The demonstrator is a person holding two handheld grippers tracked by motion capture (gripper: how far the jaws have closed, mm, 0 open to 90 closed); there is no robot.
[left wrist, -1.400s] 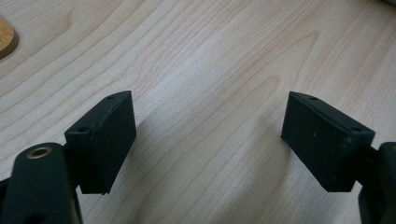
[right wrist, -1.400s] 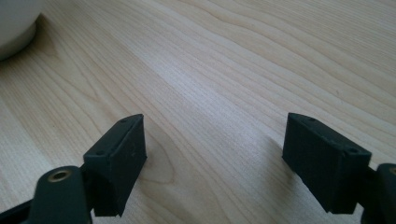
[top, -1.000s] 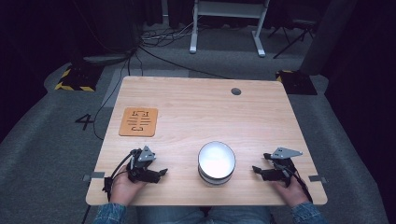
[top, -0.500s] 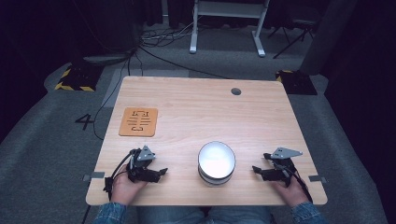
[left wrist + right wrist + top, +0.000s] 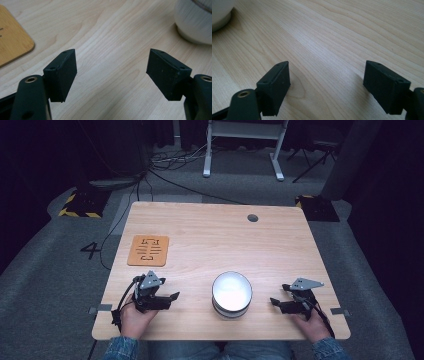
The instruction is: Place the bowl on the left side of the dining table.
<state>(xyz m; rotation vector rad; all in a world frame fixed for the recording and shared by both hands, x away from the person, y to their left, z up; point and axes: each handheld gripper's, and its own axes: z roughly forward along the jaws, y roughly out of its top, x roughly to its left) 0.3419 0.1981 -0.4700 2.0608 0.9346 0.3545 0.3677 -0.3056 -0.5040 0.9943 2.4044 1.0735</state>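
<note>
Hands rest at the lower edge of a wooden table, each holding a black gripper. At lower left of the high view, the left gripper has its jaws spread wide with nothing between them; at lower right, the right gripper is equally wide apart and empty. Between them, low in the frame's centre, stands a white bowl, apart from both. An orange mat lies flat at the table's left side.
</note>
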